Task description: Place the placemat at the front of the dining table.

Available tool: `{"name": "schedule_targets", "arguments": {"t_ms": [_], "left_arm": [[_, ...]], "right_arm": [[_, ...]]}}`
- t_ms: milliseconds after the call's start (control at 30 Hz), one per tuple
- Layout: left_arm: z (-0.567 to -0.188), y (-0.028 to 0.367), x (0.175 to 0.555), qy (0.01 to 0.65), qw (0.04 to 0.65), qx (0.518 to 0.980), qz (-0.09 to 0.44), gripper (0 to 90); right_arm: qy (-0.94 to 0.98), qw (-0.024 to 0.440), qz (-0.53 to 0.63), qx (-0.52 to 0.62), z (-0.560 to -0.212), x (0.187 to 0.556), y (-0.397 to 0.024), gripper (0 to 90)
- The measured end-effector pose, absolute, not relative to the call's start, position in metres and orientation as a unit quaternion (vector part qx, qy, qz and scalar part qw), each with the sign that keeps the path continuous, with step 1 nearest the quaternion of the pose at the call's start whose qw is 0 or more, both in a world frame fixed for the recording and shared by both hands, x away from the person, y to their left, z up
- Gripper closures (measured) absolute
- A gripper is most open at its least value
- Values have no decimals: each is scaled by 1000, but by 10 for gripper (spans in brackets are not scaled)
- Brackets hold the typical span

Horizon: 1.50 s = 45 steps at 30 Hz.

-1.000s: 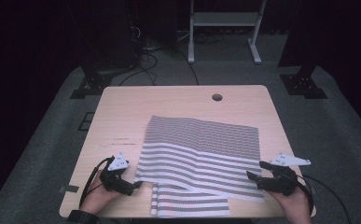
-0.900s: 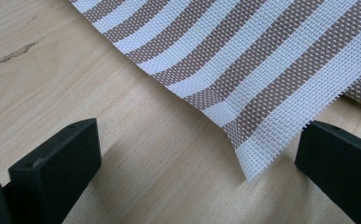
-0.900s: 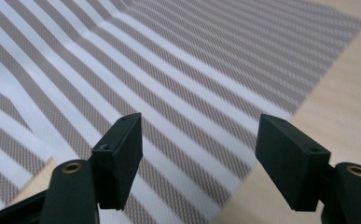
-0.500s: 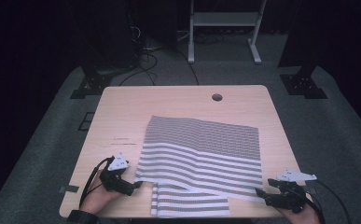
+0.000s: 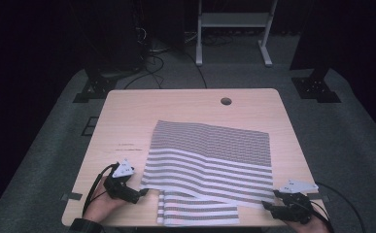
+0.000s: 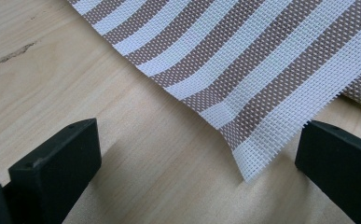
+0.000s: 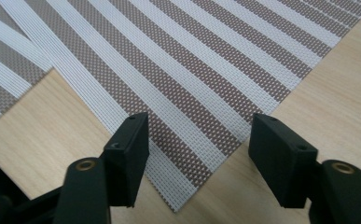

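Wooden table [image 5: 127, 121], striped mat [image 5: 210, 155] flat; left gripper [image 5: 144, 192] gaping at near-left corner, right gripper [image 5: 268, 206] half-open, just closing astride near-right corner, gripping nothing.

Your right hand [image 5: 304, 224] is chopped off by the bottom edge in the high view, so you can't see how you're gripping. The near flap of the brown-and-white striped woven mat [image 5: 210, 158] tucks under the top layer, and how far it runs underneath is hidden. In both gripper views the mat runs off the frame. The small dark marks on the light wooden table [image 5: 127, 116], left of the mat, are too tiny to read.
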<state>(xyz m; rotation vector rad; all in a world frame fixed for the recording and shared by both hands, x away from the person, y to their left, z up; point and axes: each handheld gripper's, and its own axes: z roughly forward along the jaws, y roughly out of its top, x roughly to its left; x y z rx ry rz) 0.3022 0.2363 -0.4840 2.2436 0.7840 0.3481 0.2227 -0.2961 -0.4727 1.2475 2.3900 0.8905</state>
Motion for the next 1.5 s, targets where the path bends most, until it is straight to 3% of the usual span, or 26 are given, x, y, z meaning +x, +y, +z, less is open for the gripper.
{"name": "schedule_targets", "arguments": {"t_ms": [433,900,1133,1400,1500], "left_arm": [[-469,240,295,306,387,860,128,0],[-473,223,292,276,381,877,98,61],[-472,221,292,272,383,879,88,255],[-463,223,291,274,392,874,84,598],[-460,223,291,278,391,873,84,672]], "right_arm": [[831,138,316,437,-470,230,-299,810],[832,133,316,436,-470,232,-299,837],[832,131,317,436,-470,232,-300,838],[832,131,316,436,-470,233,-299,844],[833,131,315,435,-469,233,-299,847]]}}
